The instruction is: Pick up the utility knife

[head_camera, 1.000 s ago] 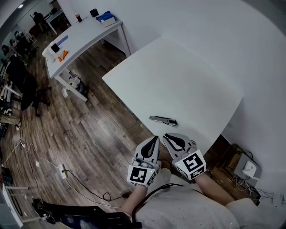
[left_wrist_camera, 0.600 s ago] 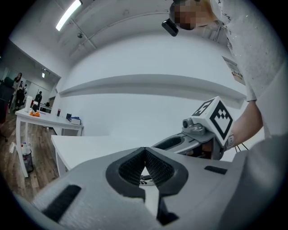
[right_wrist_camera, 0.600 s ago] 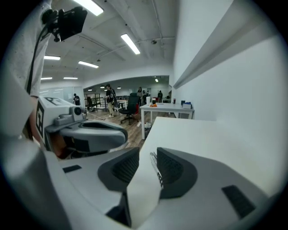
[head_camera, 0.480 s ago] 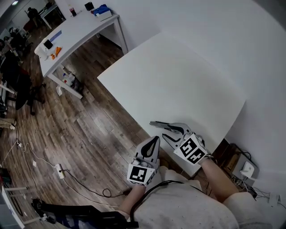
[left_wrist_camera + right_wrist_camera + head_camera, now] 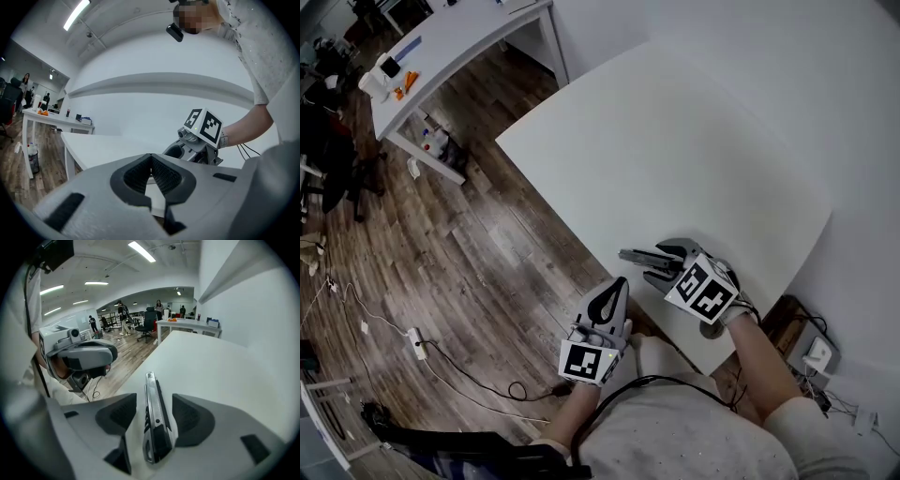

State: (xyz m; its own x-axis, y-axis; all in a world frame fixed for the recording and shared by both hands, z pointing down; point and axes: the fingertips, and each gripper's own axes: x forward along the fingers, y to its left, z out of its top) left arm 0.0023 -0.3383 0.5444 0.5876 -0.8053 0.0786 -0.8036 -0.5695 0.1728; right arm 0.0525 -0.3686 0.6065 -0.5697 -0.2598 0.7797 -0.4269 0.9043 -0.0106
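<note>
Currently the right claw point(image 5: 662, 264) tilts downward over the worktop point(image 5: 675, 141), with the forearm reaching in across the near corner. Its jaws are opening and stand wide. The knife point(image 5: 153, 425) lies flat and lengthwise between the pads, close to the worktop's near edge. The left claw point(image 5: 615, 289) is held level just off that edge, above the floor point(image 5: 469, 253), pointing toward the worktop. Its jaws are closed together with nothing between them.
</note>
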